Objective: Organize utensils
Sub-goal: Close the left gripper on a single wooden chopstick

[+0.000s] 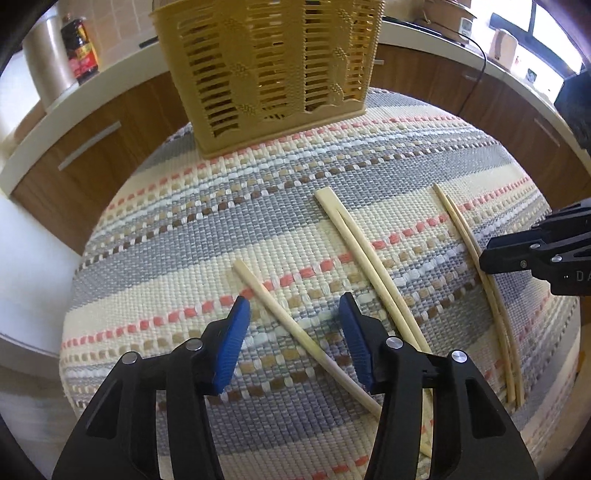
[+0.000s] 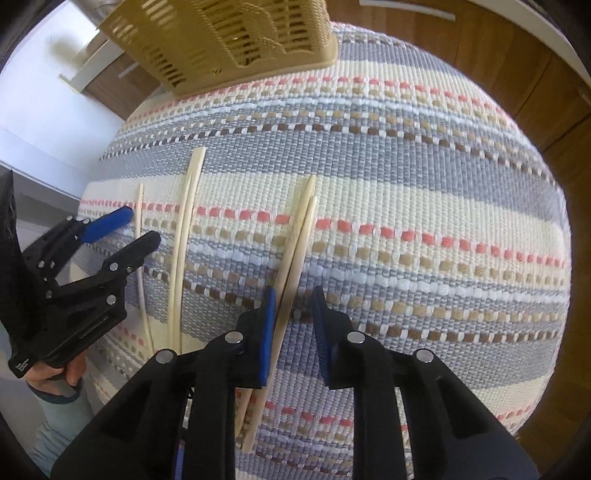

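Note:
Several pale wooden chopsticks lie on a striped woven mat [image 1: 207, 221]. In the left wrist view my left gripper [image 1: 293, 308] is open, its blue pads straddling a single chopstick [image 1: 291, 321]. A pair of chopsticks [image 1: 364, 254] lies to its right and a thinner pair [image 1: 476, 258] farther right, next to my right gripper [image 1: 517, 254]. In the right wrist view my right gripper [image 2: 293, 299] is open over that pair [image 2: 295, 251], which passes between its pads. My left gripper [image 2: 142, 225] shows at the left, open. A tan slotted utensil basket [image 1: 273, 70] stands at the mat's far edge.
The basket also shows in the right wrist view [image 2: 221, 40]. Wooden cabinets with a white counter [image 1: 424, 33] run behind the table. A dark sauce bottle [image 1: 79, 48] and a metal canister [image 1: 44, 62] stand on the counter at left. A white kettle [image 1: 504, 48] stands at right.

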Motion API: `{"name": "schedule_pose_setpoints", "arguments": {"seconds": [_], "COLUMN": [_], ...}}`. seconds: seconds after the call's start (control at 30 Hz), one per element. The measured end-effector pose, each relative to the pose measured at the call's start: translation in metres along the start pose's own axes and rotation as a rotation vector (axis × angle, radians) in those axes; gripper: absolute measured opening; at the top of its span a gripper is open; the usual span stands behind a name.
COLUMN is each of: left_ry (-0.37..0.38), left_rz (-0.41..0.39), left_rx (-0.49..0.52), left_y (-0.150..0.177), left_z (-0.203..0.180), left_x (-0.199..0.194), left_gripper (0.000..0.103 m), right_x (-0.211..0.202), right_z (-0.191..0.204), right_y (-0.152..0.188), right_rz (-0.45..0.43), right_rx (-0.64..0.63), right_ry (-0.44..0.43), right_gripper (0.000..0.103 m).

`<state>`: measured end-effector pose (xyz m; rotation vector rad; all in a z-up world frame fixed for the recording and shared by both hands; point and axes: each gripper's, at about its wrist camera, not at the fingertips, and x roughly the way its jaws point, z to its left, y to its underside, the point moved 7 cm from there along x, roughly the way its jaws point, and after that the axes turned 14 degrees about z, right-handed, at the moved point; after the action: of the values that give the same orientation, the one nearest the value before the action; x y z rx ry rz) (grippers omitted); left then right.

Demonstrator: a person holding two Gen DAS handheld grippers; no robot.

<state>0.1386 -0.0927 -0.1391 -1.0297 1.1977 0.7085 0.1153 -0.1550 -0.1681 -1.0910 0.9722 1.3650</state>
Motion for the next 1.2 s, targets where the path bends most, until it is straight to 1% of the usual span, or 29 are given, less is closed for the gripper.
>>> {"name": "schedule_pose_setpoints", "arguments": {"seconds": [0.1,0.23,0.3,0.33,0.4,0.47,0.6,0.63,0.7,0.77,0.83,0.93,1.03,1.1,1.17,1.2], "left_ry": [0.005,0.024,0.02,0.02,0.029,0.035,0.024,0.022,0.02,0.017,0.017,0.02,0.018,0.025,0.029,0.028], "left_rz": [0.0,-0.002,-0.003,-0.002,0.001,0.004,0.009,0.01,0.014,0.016,0.019,0.033,0.057,0.059,0.058,0.054], "left_rx": [0.01,0.023,0.037,0.042,0.043,0.044,0.048,0.049,0.051,0.056,0.058,0.064,0.073,0.08,0.089,0.1], "left_y": [-0.002,-0.001,0.001,0.002,0.002,0.002,0.002,0.002,0.002,0.004,0.005,0.004,0.001,-0.001,-0.001,0.0], "left_z": [-0.002,0.0,0.0,0.0,0.001,0.002,0.0,0.0,0.0,0.0,0.002,0.003,0.002,0.001,0.0,-0.001], "left_x": [0.002,0.002,0.001,0.0,0.0,0.0,0.0,0.0,0.0,0.0,-0.001,-0.001,0.0,0.001,0.001,0.0], "left_gripper": [0.048,0.046,0.046,0.045,0.045,0.045,0.046,0.046,0.045,0.045,0.046,0.045,0.046,0.046,0.042,0.039], "right_x": [0.004,0.007,0.006,0.005,-0.003,-0.007,-0.001,-0.002,0.0,0.002,0.0,0.004,0.008,0.009,0.009,0.009], "right_z": [0.011,0.018,0.017,0.019,0.013,0.012,0.007,0.005,0.006,0.002,0.0,0.003,0.005,0.008,0.01,0.012], "right_y": [0.005,0.01,0.016,0.018,0.023,0.027,0.035,0.036,0.04,0.036,0.031,0.026,0.017,0.012,0.009,0.008], "right_rz": [0.014,0.019,0.019,0.014,0.005,-0.009,0.026,0.021,0.023,0.027,0.048,0.065,0.108,0.145,0.159,0.158], "right_rx": [-0.027,-0.037,-0.032,-0.027,-0.015,-0.012,0.0,0.002,0.001,-0.006,-0.004,-0.007,0.02,0.01,-0.012,-0.028], "right_ry": [0.025,0.042,0.031,-0.009,-0.049,-0.041,-0.026,-0.029,-0.009,-0.001,0.024,0.042,0.034,0.049,0.066,0.079], "right_gripper": [0.017,0.013,0.01,0.01,0.01,0.01,0.01,0.01,0.01,0.01,0.01,0.01,0.01,0.01,0.01,0.009]}}
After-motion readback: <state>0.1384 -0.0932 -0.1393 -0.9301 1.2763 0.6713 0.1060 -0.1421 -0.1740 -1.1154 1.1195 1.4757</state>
